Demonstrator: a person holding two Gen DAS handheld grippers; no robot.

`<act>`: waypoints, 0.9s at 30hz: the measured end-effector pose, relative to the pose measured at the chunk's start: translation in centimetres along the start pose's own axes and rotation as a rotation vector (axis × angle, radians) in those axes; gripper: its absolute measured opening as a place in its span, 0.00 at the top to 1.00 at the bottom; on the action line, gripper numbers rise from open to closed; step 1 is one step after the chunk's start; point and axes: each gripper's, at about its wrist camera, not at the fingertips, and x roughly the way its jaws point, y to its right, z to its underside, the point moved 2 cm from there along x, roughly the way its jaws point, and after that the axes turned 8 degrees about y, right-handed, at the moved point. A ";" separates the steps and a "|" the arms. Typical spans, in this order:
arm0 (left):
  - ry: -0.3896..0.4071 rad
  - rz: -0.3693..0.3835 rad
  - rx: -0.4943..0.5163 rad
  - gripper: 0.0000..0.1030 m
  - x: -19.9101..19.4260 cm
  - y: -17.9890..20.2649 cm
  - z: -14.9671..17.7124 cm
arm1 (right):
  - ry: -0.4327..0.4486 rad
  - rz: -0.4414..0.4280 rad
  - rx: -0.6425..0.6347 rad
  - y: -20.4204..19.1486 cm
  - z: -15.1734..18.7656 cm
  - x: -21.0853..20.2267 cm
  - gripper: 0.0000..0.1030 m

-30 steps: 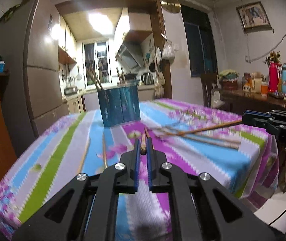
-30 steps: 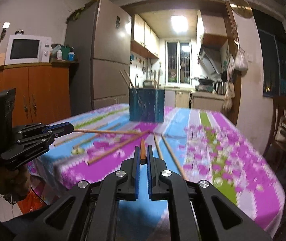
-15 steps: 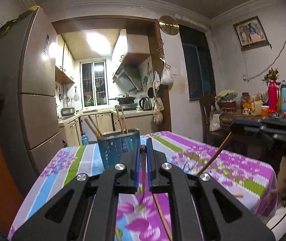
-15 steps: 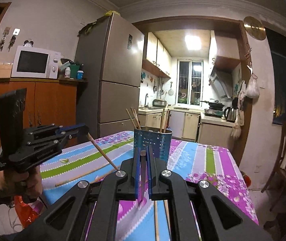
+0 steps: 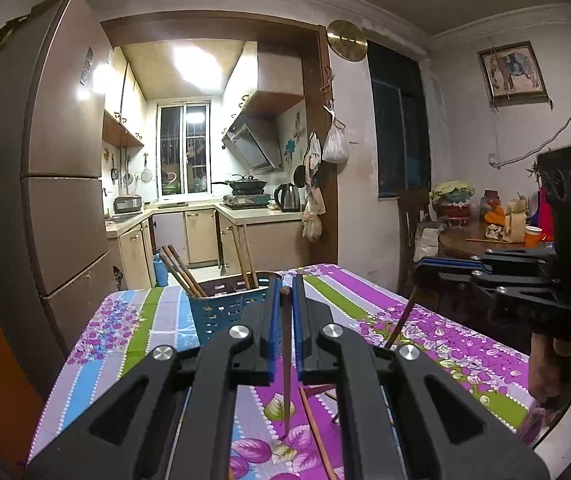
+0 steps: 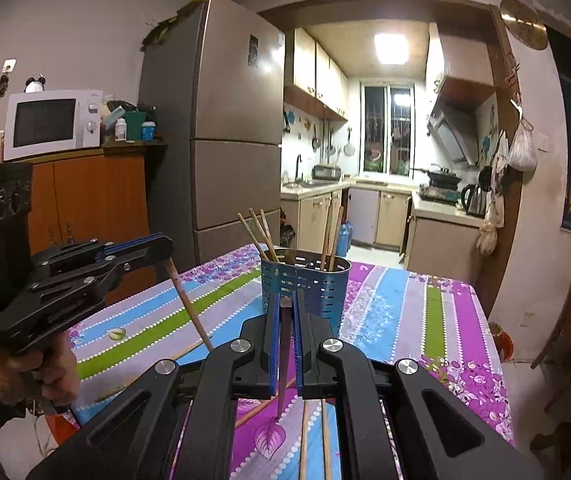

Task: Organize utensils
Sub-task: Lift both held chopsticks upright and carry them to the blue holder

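Note:
A blue perforated holder (image 5: 221, 314) (image 6: 305, 282) stands on the flowered tablecloth (image 5: 445, 344) with several chopsticks upright in it. My left gripper (image 5: 285, 282) is shut on a brown chopstick (image 5: 286, 364) that hangs point down above the cloth, just in front of the holder. My right gripper (image 6: 285, 298) is shut on another chopstick (image 6: 284, 364), also hanging down. Each wrist view shows the other gripper off to the side: the right gripper (image 5: 425, 266) with its chopstick (image 5: 399, 322), the left gripper (image 6: 161, 246) with its chopstick (image 6: 189, 304). Loose chopsticks (image 5: 317, 432) (image 6: 305, 436) lie on the cloth below.
A tall fridge (image 6: 225, 140) and an orange cabinet (image 6: 85, 200) with a microwave (image 6: 51, 124) stand left of the table. A dark side table (image 5: 493, 240) with bottles and a chair are on the right. A person's hand (image 6: 33, 372) grips the left tool.
Both grippers have risen off the table with their chopsticks. The sticks, lying nearly level a second ago, now hang point down, and the holder looks lower and nearer in both views.

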 end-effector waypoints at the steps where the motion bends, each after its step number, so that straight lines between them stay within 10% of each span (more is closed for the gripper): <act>1: -0.005 0.002 -0.001 0.95 0.2 -0.1 -0.2 | -0.006 -0.001 0.001 0.0 -0.1 0.3 0.93; 27: 0.037 -0.056 -0.008 0.95 3.6 -3.8 -12.1 | 0.026 0.037 -0.043 1.5 -14.1 3.2 0.93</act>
